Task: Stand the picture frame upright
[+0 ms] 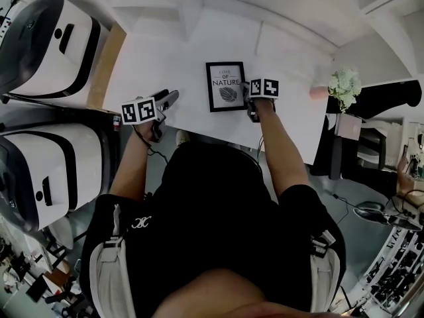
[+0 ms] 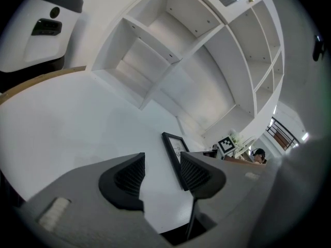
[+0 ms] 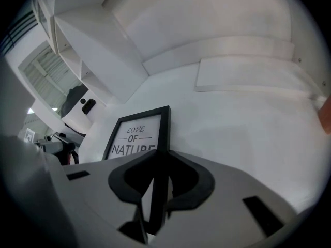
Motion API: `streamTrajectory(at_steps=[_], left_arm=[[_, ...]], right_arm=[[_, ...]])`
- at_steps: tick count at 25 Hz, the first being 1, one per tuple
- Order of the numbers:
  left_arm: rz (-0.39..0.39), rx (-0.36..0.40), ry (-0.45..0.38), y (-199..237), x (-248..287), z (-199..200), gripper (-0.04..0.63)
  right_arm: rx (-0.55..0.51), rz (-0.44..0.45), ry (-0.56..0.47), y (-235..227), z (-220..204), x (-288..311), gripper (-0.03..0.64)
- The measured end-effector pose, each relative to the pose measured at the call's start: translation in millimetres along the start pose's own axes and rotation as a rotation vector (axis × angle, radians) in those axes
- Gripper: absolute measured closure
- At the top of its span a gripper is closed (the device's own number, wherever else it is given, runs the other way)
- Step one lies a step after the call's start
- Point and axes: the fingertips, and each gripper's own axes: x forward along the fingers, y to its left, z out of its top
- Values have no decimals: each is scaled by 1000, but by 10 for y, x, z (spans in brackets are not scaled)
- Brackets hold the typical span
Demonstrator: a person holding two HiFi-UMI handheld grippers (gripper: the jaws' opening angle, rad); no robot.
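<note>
A black picture frame [image 1: 225,86] with a "LOVE OF NATURE" print lies on the white table [image 1: 159,58], print facing up. My right gripper [image 1: 248,95] sits at the frame's right edge. In the right gripper view the frame [image 3: 135,136] runs away from the jaws. Its right side bar stands between the dark pads of the right gripper [image 3: 158,180], which press on it. My left gripper [image 1: 172,98] rests to the left of the frame, apart from it. In the left gripper view the left gripper [image 2: 161,174] is open with only table between its pads, and the frame [image 2: 175,148] lies just beyond.
White flowers [image 1: 344,86] stand at the table's right end. White shelving [image 2: 207,50] rises behind the table. Two large white-and-black machines [image 1: 46,38] stand at the left, beside a wooden panel [image 1: 106,58]. The table's front edge is close to the person's body.
</note>
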Motion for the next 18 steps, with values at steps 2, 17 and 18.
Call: streamTrajectory(at_steps=[2,17,18], left_arm=[[-13,-25,-3,-9,21,-1,373],[-165,-252,12,-313,462,9,386],[-169,-257,20,-343,514,13,389]], right_arm=[[38,35,-2,-11,3,-2,543],[181,187,12,-35,21,-7,546],[180,188,13,-31,22,-10,545]])
